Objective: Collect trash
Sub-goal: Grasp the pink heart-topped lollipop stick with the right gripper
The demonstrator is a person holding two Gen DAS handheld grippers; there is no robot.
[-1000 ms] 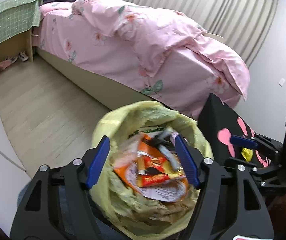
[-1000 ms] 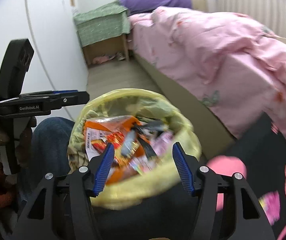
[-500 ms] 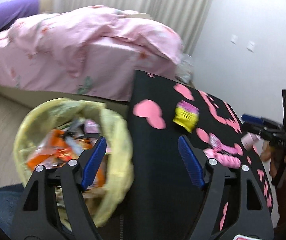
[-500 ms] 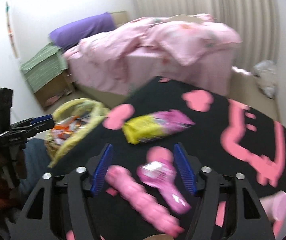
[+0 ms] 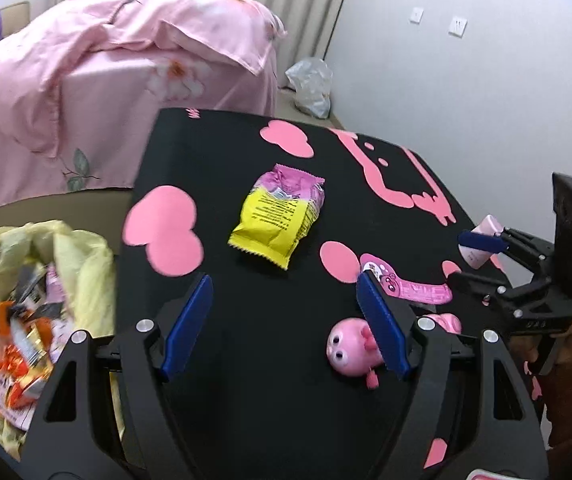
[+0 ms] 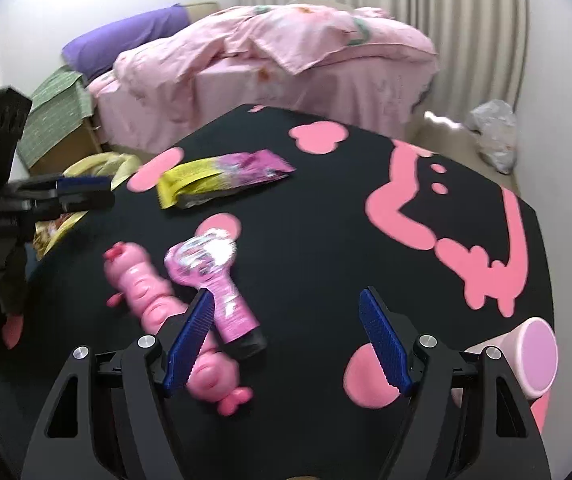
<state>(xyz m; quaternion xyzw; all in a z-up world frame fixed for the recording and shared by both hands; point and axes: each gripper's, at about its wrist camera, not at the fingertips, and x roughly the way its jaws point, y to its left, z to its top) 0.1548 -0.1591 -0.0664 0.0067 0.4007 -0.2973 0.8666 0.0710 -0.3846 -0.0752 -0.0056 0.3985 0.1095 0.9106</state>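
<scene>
A yellow-and-pink snack wrapper (image 5: 281, 216) (image 6: 221, 178) lies on the black table (image 5: 245, 360) with pink shapes. A pink paddle-shaped wrapper (image 6: 209, 276) (image 5: 410, 290) lies nearer me, beside a pink caterpillar toy (image 6: 145, 284) (image 5: 350, 348). The yellow trash bag (image 5: 25, 300) (image 6: 97, 164), full of wrappers, stands off the table's left edge. My left gripper (image 5: 283, 296) hangs open over bare table, short of the snack wrapper. My right gripper (image 6: 286, 300) has its jaws opening with nothing between them; its left finger is over the paddle wrapper's end.
A pink cup (image 6: 534, 354) lies on its side at the table's right edge. A bed with pink bedding (image 5: 125, 60) stands behind the table. A crumpled plastic bag (image 5: 310, 84) sits on the floor by the wall. A green-covered nightstand (image 6: 57, 112) is at far left.
Both grippers swung away from above the trash bag to the right, over the black table. The right jaws stand wider than before.
</scene>
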